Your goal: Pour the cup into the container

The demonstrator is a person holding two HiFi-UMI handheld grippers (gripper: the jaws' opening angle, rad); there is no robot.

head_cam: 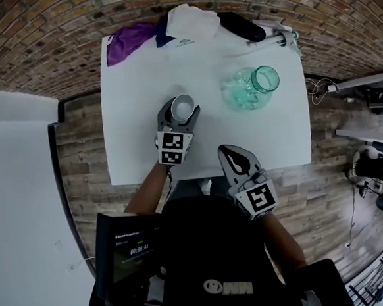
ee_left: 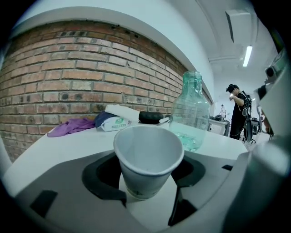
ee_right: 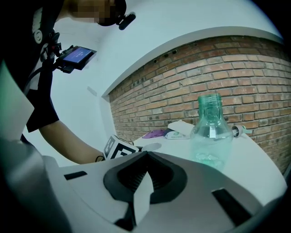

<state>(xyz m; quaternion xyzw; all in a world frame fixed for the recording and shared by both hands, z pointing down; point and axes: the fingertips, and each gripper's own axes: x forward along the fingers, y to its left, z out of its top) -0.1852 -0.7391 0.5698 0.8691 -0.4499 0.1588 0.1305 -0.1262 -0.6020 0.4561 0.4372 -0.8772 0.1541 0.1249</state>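
Left gripper view had the white paper cup (ee_left: 148,159) upright between your left gripper's (head_cam: 180,113) jaws. They stood fairly wide, and the dark pads met the cup's lower wall on both sides. The rim looked slightly squeezed out of round, so I judged it a grip rather than a loose straddle. Gripping low probably kept the mouth clear for tipping. No contents showed in the part of the inside you could see, and the cup's bottom was hidden.

The cup sat left of the teal glass bottle (ee_left: 191,113) and a little nearer you, well apart from it. The bottle stood upright on the white table (head_cam: 136,120) with its narrow neck open. Something pale lay at its bottom, but I could not tell what. That small mouth likely called for a close, careful tilt.

Your right gripper (head_cam: 233,155) hovered nearer you than the bottle, at the table's front edge. Its jaws were pressed together on nothing, apparently waiting clear of the pour. Beyond the bottle lay a purple cloth (head_cam: 128,42) and a white packet (head_cam: 191,20).
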